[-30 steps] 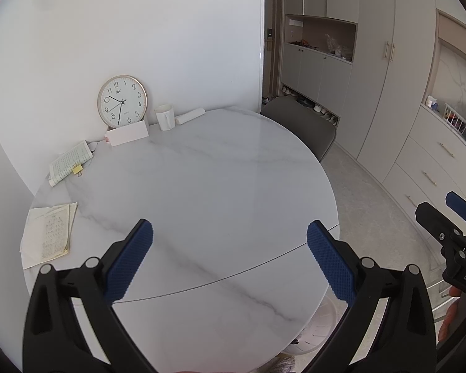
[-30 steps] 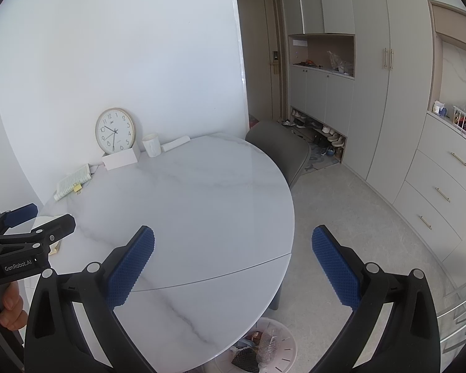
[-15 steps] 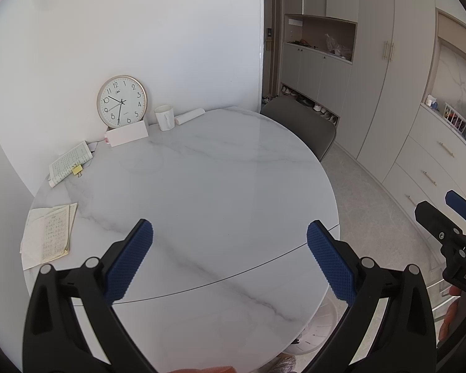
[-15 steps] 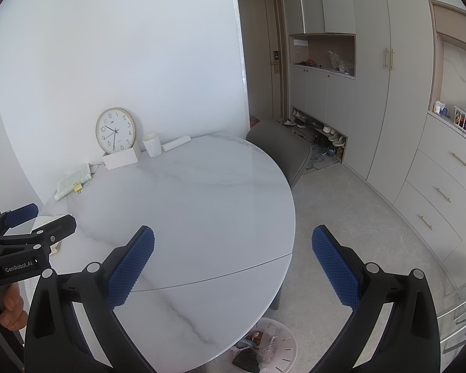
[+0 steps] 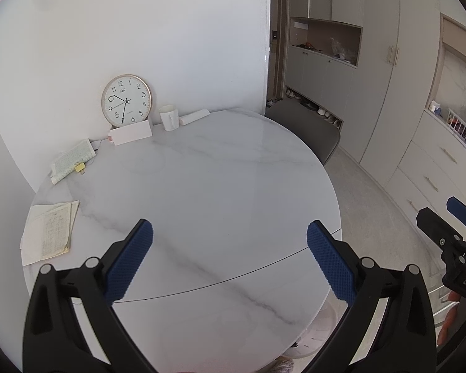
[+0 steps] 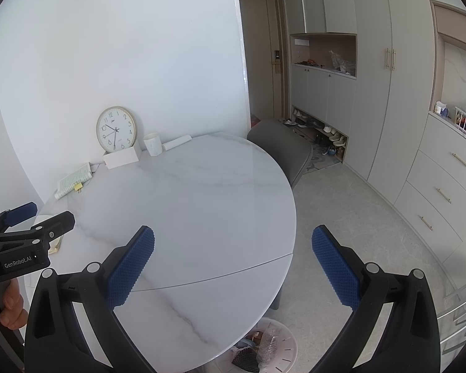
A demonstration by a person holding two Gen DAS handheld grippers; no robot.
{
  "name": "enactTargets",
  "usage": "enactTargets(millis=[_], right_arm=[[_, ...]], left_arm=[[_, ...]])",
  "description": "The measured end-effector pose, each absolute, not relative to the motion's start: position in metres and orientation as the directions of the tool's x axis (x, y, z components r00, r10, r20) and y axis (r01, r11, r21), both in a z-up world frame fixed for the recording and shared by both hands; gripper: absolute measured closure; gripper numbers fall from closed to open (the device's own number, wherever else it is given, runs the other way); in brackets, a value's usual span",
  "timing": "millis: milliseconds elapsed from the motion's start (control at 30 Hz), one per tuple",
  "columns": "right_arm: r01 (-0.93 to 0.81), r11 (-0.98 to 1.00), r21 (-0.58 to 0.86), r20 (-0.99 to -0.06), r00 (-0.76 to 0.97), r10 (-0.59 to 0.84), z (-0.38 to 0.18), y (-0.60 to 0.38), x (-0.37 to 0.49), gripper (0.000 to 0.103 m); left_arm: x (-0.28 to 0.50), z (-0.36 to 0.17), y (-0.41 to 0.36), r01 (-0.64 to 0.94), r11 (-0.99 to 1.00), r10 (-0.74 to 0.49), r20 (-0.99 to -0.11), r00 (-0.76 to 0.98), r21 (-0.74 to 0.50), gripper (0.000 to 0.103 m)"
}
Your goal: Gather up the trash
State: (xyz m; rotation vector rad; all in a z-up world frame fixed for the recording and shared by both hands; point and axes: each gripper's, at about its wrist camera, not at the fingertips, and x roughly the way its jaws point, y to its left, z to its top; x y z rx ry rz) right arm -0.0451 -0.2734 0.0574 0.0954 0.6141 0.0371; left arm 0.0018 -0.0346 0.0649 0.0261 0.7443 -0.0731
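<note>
My left gripper (image 5: pixel 230 261) is open and empty above the near part of the round white marble table (image 5: pixel 202 192). My right gripper (image 6: pixel 233 264) is open and empty above the table's near right edge (image 6: pixel 282 248). A white trash bin (image 6: pixel 264 345) with wrappers inside stands on the floor under that edge; a sliver of it shows in the left wrist view (image 5: pixel 313 338). The right gripper shows at the right of the left wrist view (image 5: pixel 453 236), and the left gripper at the left of the right wrist view (image 6: pixel 25 227).
At the table's far side stand a clock (image 5: pixel 126 100), a pink box (image 5: pixel 130 133), a white mug (image 5: pixel 169 117) and a paper roll (image 5: pixel 194 116). A booklet (image 5: pixel 71 161) and papers (image 5: pixel 49 233) lie at the left. A grey chair (image 6: pixel 282 152) and cabinets (image 6: pixel 388 93) stand to the right.
</note>
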Motion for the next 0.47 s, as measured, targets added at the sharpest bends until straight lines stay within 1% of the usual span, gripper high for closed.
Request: enactTargets(millis=[133,300,467], right_arm=[[-0.006,0.995,0.101,-0.573,0.817,0.063,0.0576,-0.2733,-0.0448,0.002],[-0.007,0.995,0.101,-0.573,0.817,0.064,0.0576,-0.2731,-0.0447,0.002],[-0.008,0.995,0.099,-0.576,0.815,0.064,0.0572,-0.2716,-0.045,0.002]], left_arm=[[0.0035,0.0626,-0.0336,0.075,0.997,-0.067,-0.689,0.722,-0.019,0.008],[0.0039,0.0614,-0.0374,0.093,0.996,-0.064,-0.689,0.722,0.005,0.008],[0.0062,0.0605,-0.0384,0.095,0.995,-0.067,-0.696,0.715,0.002,0.008]])
